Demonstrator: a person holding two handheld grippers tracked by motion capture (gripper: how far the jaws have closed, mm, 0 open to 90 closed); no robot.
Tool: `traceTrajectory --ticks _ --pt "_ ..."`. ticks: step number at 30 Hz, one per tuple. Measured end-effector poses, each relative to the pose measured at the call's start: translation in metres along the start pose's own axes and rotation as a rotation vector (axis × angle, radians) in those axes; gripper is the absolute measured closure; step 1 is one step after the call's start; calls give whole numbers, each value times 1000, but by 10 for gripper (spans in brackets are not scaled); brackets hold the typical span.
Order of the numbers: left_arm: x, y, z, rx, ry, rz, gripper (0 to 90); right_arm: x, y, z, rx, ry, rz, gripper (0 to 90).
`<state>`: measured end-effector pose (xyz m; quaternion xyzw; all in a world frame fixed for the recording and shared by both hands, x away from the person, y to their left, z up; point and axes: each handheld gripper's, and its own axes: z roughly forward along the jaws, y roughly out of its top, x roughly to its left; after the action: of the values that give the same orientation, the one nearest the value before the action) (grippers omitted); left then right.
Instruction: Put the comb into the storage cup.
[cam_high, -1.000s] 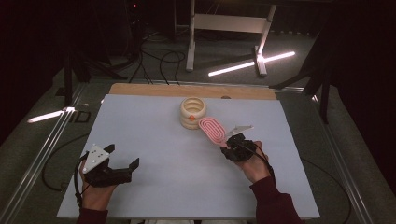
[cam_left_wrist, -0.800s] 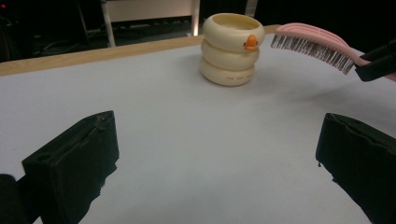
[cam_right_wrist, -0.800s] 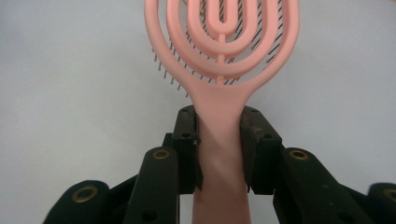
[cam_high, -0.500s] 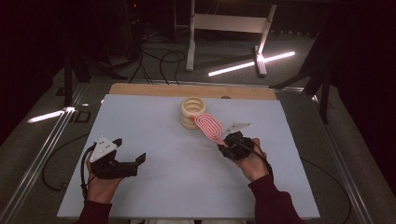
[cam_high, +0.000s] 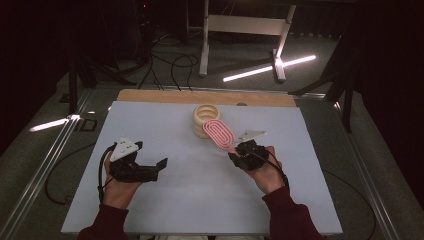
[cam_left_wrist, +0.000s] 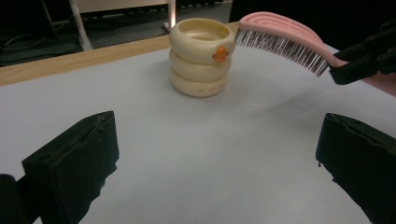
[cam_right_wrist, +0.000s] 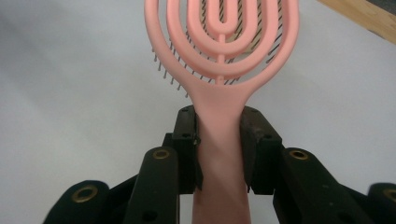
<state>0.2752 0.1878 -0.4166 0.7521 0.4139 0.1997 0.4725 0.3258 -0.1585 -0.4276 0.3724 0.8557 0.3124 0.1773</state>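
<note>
A pink vented hairbrush (cam_high: 220, 133) (cam_left_wrist: 285, 39) (cam_right_wrist: 222, 42) is held above the white table, bristles down, its head close over the cream ringed cup (cam_high: 205, 120) (cam_left_wrist: 201, 56). My right gripper (cam_high: 239, 151) (cam_right_wrist: 219, 149) is shut on the brush's handle, and the right gripper view has both pads pressed on its sides. That gripper also appears at the right edge of the left gripper view (cam_left_wrist: 369, 58). My left gripper (cam_high: 157, 167) (cam_left_wrist: 217, 163) stands open at the table's left, with nothing between its jaws, pointing toward the cup.
The white table sheet (cam_high: 165, 200) lies on a wooden board whose far edge (cam_high: 165, 96) shows behind the cup. Beyond the table are cables on the floor, a white stand (cam_high: 245, 25) and bright floor strips. Metal rails run along both table sides.
My left gripper has moved right and slightly up toward the table's middle. The right gripper has lifted the brush a little, bringing its head nearer the cup.
</note>
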Motion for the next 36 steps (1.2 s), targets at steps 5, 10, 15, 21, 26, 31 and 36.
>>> traceTrajectory --ticks 5,10,15,21,26,31,36 --pt "-3 8 7 -4 -15 5 0 3 4 -2 -22 1 -9 701" --pt "-7 15 16 10 -41 6 0 8 8 -3 -35 6 -17 701" --pt "-10 20 25 0 -83 -15 0 13 11 -3 -59 15 -18 701" --pt "-13 23 34 10 -108 -31 0 19 16 -1 -77 25 -24 701" --pt "-14 26 40 16 -115 -50 0 23 17 -1 -90 28 -28 700" --pt "-17 27 46 21 -125 -55 0 26 18 0 -97 37 -32 701" --pt "-21 29 51 19 -142 -61 0 31 19 2 -109 45 -39 701"
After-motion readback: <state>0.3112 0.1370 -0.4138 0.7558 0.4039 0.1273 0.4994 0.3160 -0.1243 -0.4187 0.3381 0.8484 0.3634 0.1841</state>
